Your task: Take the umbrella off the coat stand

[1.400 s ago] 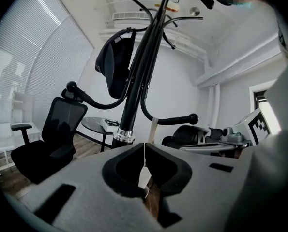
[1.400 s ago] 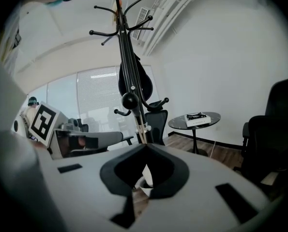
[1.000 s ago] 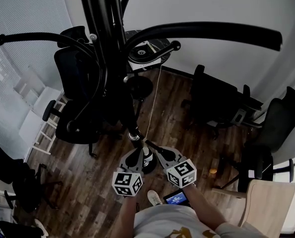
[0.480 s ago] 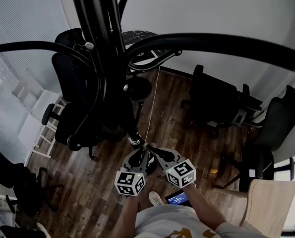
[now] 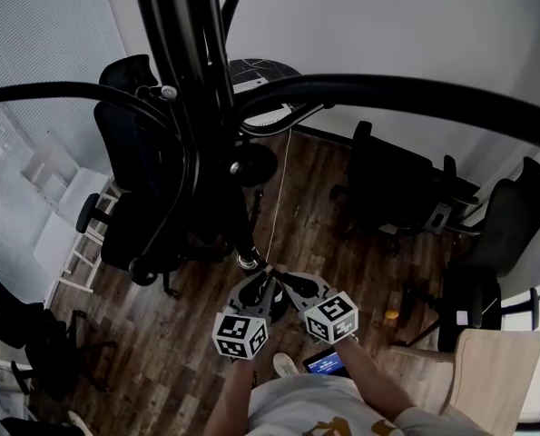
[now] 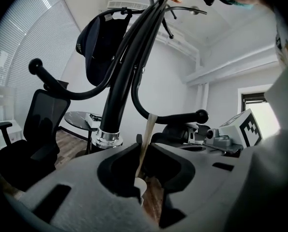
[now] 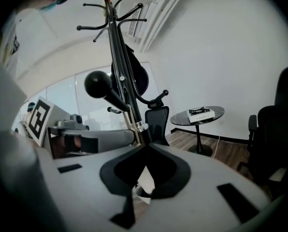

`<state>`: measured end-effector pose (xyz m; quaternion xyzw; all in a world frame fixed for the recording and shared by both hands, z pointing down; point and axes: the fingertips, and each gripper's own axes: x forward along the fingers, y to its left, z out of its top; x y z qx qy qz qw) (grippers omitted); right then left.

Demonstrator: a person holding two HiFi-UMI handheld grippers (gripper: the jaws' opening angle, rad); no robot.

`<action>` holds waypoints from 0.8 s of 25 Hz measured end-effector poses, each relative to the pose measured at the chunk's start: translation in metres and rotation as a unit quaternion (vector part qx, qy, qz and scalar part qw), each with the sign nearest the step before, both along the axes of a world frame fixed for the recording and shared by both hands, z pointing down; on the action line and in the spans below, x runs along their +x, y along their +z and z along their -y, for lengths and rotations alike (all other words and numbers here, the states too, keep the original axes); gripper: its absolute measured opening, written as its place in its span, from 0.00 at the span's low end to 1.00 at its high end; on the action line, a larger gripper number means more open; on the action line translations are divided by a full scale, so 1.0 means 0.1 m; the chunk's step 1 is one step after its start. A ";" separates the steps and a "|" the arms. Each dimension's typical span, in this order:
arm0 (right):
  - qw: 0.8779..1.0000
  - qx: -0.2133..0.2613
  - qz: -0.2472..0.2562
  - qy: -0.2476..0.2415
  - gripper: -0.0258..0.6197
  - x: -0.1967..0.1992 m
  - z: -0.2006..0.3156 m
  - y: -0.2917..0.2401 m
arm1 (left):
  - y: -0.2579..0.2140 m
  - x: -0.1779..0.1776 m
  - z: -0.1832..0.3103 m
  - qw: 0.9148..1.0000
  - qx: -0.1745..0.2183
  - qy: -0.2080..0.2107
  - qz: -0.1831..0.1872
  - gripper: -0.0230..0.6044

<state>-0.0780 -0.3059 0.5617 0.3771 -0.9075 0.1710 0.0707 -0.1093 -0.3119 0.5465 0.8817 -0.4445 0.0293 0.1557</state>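
1. Left claw (image 5: 259, 284): closed. In the left gripper view I read its two jaws (image 6: 143, 149) pinched on a cream strap (image 6: 147, 129), which rises from between them toward the stand. In the head view the same strap (image 5: 279, 198) shows as a thin pale line running up from the claws.

2. Right claw (image 5: 274, 272): closed. In the right gripper view its jaw tips (image 7: 144, 149) meet on the lower end of the umbrella (image 7: 129, 111), just below a silver collar (image 7: 139, 127).

3. Umbrella (image 5: 229, 207): black, furled, hanging close alongside the pole of the coat stand (image 5: 179, 34), lower end down. Its silver collar (image 5: 248, 262) sits just beside both claw tips. I cannot see where its upper end hooks on.

4. Coat stand: upright black pole with curved arms ending in ball tips; one long arm (image 5: 406, 94) sweeps across the head view to the right.

5. Claw positions: the two claws converge side by side at the umbrella's lower end, with their marker cubes (image 5: 240, 334) (image 5: 333, 316) low in the head view, above the person's torso.

6. Surroundings: wooden floor (image 5: 315, 207); a black office chair (image 5: 133, 153) left of the stand, another (image 5: 392, 184) to the right; a round side table (image 7: 202, 116) carrying a book (image 7: 200, 111) near the wall
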 end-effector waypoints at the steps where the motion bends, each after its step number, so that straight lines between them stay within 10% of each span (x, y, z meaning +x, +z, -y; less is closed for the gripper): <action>1: 1.000 0.000 -0.003 0.000 0.06 0.00 0.00 0.01 | 0.00 0.00 0.00 1.000 0.002 0.001 0.004 0.13; 20: 0.999 0.016 0.005 -0.049 0.12 -0.25 -0.01 -0.08 | -0.02 -0.10 -0.05 1.000 -0.012 0.017 0.008 0.08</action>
